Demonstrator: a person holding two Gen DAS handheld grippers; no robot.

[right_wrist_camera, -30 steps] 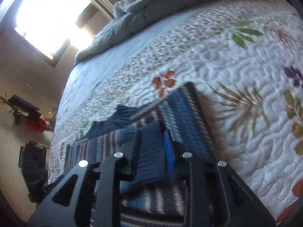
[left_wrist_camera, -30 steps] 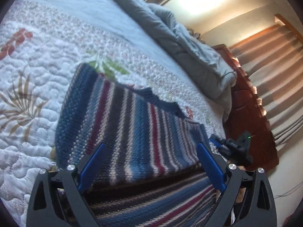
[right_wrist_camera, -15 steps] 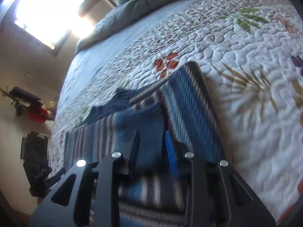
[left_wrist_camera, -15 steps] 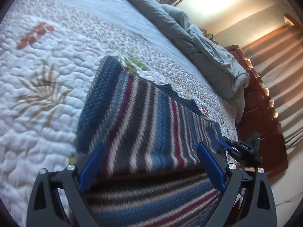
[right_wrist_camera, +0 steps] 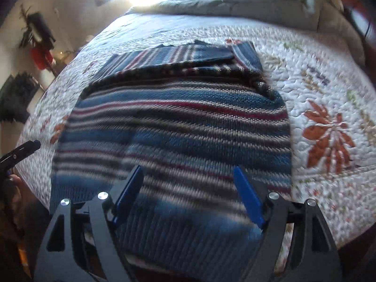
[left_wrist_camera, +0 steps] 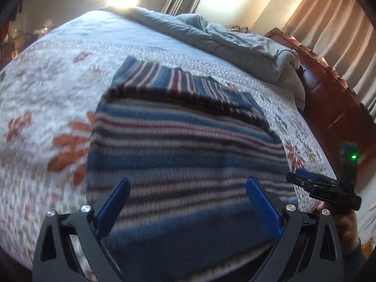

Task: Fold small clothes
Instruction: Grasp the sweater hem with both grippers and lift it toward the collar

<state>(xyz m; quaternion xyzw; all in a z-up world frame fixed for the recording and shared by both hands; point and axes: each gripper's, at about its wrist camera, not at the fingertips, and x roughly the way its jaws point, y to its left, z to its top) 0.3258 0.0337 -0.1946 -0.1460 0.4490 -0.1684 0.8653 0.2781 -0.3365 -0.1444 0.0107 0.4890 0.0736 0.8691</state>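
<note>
**Both tongs free above a half-folded sweater**

The left gripper (left_wrist_camera: 188, 208) stands released, nothing between its blue pads. The right gripper (right_wrist_camera: 188, 195) has just been opening, and no cloth sits between its pads either. The striped sweater (left_wrist_camera: 183, 145) lies on the quilt (left_wrist_camera: 47, 75), close to the near edge of the bed, its far part already doubled over so the stripes there run crosswise. The grey duvet (left_wrist_camera: 235, 44) is bunched at the far edge, well apart.

The risk, as I judge it: the thick knit may spring open now that it is let go, and a low pass over it could snag the folded layer and drag it askew.
</note>
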